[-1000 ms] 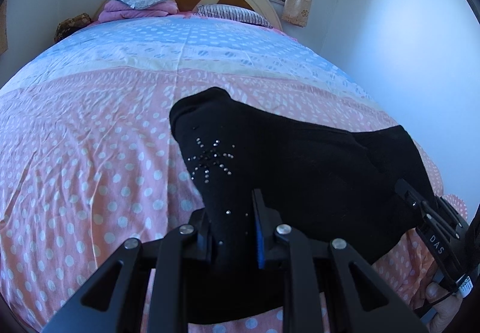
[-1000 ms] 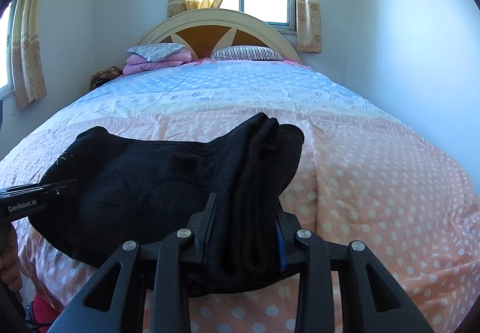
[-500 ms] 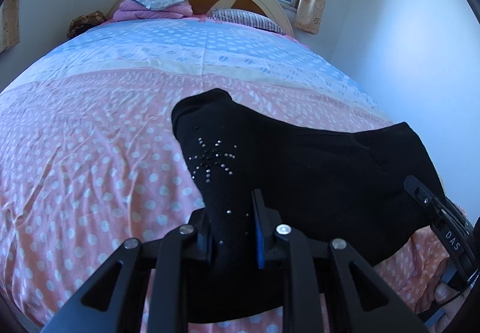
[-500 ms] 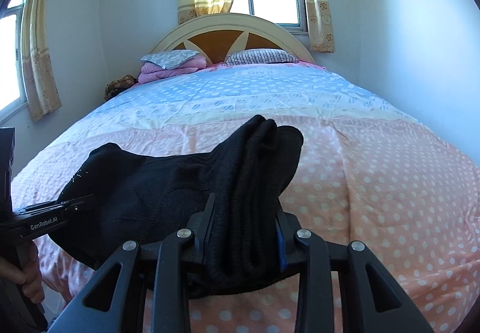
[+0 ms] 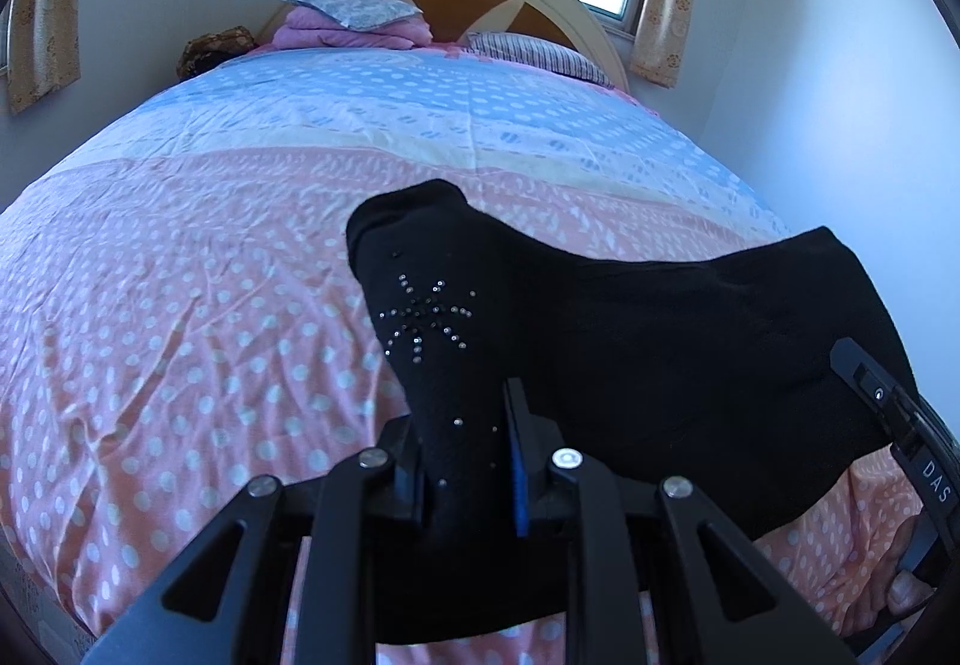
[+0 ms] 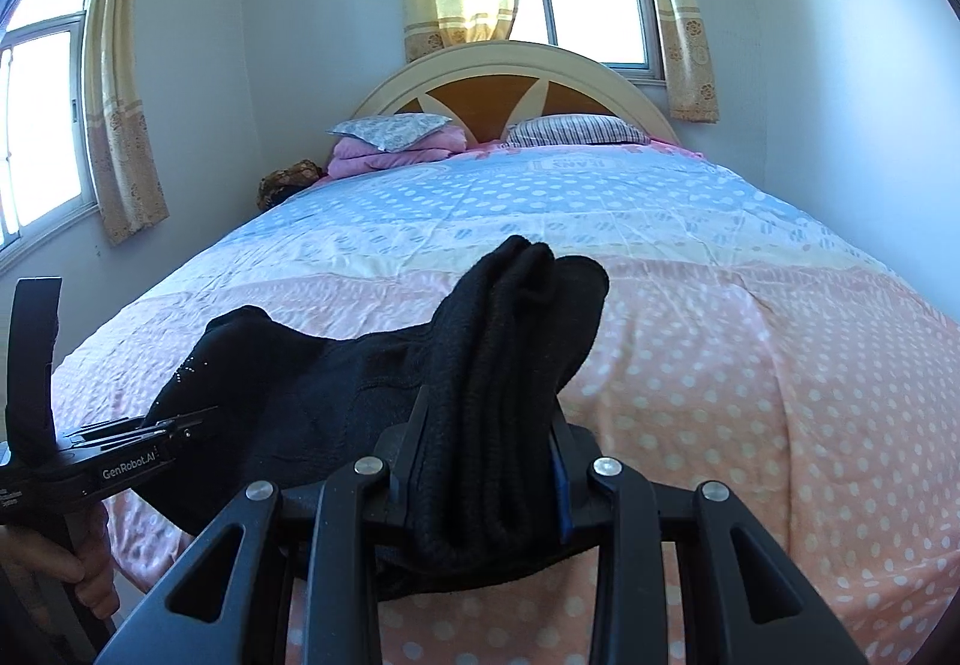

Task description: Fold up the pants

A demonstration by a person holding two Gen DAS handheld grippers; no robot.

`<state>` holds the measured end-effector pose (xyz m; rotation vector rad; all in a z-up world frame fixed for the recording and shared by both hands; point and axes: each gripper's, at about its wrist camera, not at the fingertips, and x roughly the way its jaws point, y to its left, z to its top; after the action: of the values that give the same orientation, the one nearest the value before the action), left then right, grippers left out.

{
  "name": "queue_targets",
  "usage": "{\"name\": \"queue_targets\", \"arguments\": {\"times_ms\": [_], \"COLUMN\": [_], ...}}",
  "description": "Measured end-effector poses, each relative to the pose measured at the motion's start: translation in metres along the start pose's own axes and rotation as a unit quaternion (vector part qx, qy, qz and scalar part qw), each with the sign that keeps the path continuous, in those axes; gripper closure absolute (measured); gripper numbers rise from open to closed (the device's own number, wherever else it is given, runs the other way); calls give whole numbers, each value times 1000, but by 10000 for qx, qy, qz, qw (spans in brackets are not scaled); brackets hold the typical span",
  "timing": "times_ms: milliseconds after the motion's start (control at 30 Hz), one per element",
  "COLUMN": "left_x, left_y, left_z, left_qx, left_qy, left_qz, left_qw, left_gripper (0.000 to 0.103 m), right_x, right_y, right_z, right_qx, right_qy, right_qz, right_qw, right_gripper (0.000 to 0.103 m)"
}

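A bed [image 5: 180, 305] with a polka-dot cover, pink at the near end and blue toward the headboard [image 6: 510, 71], is seen in both wrist views. Black pants [image 5: 630, 353] are held stretched between the two tongs above the pink near end of the bed, the middle sagging toward the cover; whether it touches cannot be told. Left tongs [image 5: 465, 443] are pressed together on one end of the pants, where a rhinestone star pattern [image 5: 429, 314] is seen on the fabric. Right tongs [image 6: 489, 461] are pinched on the other end, a bunched thick fold of pants [image 6: 516, 341] sticking up past the fingers. Right tongs are also seen at the right edge of the left wrist view [image 5: 894, 425], left tongs at the left edge of the right wrist view [image 6: 138, 455]. A striped pillow [image 6: 576, 131] and folded pink bedding [image 6: 390, 152] are set by the headboard.
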<state>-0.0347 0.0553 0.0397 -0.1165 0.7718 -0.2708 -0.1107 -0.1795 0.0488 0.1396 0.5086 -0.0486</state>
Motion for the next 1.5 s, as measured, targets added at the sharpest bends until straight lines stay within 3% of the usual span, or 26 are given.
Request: {"name": "queue_targets", "arguments": {"times_ms": [567,1100,1333,1500], "left_x": [-7,-6,9,33], "left_y": [57,142,174,189], "left_z": [15,44,61,65], "left_qx": [-360,-757,-734,-616], "left_qy": [-260,-580,-594,-462], "left_qz": [634,1666,2139,2250], "left_qw": [9970,9814,9723,9713], "left_gripper": [82,82,82,82], "right_x": [42,121,165,197], "right_y": [55,151,196,214], "right_z": [15,48,57,53], "right_qx": [-241,-661,-769,-895], "right_qy": [63,146,222,366], "right_qz": [624,1437,1534,1407], "right_qw": [9977,9873,9849,9853], "right_gripper": [70,70,70,70]}}
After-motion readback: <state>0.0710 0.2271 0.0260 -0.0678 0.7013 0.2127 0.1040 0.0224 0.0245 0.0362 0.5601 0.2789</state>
